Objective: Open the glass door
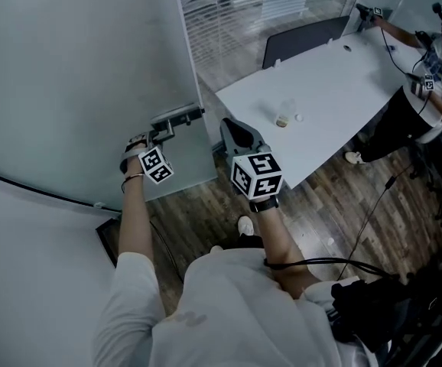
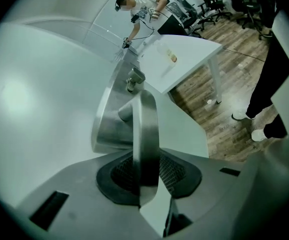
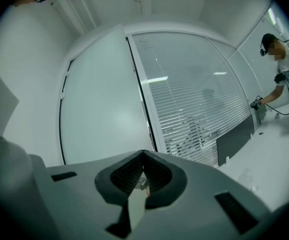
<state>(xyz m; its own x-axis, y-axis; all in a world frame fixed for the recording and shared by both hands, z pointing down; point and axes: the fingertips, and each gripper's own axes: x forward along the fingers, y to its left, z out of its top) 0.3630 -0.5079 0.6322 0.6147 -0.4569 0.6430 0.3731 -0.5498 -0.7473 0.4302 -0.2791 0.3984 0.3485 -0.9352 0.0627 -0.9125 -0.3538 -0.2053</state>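
The frosted glass door (image 1: pixel 76 75) fills the left of the head view. Its metal lever handle (image 1: pixel 177 117) sticks out near the door's edge. My left gripper (image 1: pixel 160 131) is shut on that handle. In the left gripper view the handle (image 2: pixel 145 129) runs up between the two pads, out from its metal plate (image 2: pixel 107 121), with my left gripper (image 2: pixel 147 171) clamped around it. My right gripper (image 1: pixel 236 132) hovers to the right of the handle, touching nothing. It is shut and empty (image 3: pixel 142 176), pointing level at the door panel (image 3: pixel 102 109).
A white table (image 1: pixel 320 90) stands close on the right with a small item (image 1: pixel 282 119) on it and a dark chair (image 1: pixel 301 37) behind. Another person (image 1: pixel 427 90) works at its far end. A glass wall with blinds (image 1: pixel 229 6) adjoins the door. Cables cross the wooden floor (image 1: pixel 359 205).
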